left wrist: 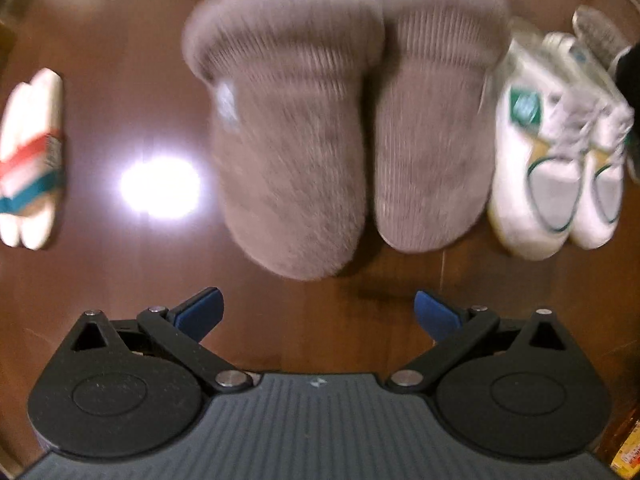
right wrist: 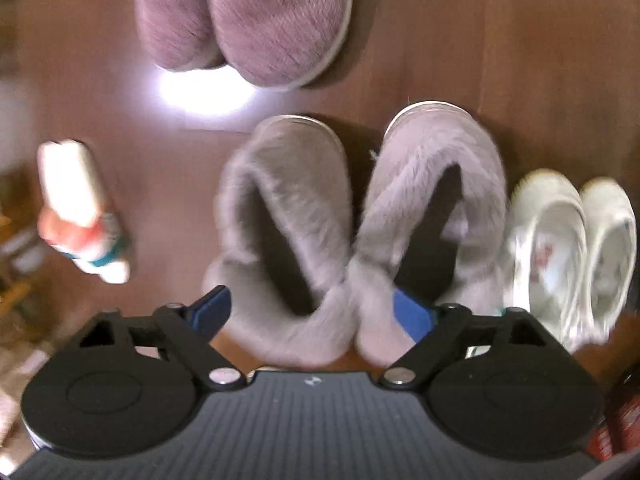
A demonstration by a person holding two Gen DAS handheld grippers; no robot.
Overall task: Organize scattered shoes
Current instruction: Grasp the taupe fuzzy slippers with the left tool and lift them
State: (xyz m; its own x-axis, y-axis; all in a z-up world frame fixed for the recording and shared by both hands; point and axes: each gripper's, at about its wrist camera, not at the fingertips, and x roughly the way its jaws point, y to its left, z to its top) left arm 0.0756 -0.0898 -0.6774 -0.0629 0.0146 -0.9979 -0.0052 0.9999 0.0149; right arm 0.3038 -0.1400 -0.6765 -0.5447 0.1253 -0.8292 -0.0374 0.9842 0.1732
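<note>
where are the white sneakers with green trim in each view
Left wrist view: the white sneakers sit at the right edge, toes toward the camera, right of the grey furry slippers.
Right wrist view: the sneakers are at the right edge again, seen from the heel side.
Shared landmark: the grey slipper pair, directly beside them.

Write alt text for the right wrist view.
The open right gripper sits at the heels of two grey furry slippers standing side by side on a wooden floor, with white sneakers beside them and purple slippers beyond.
</note>
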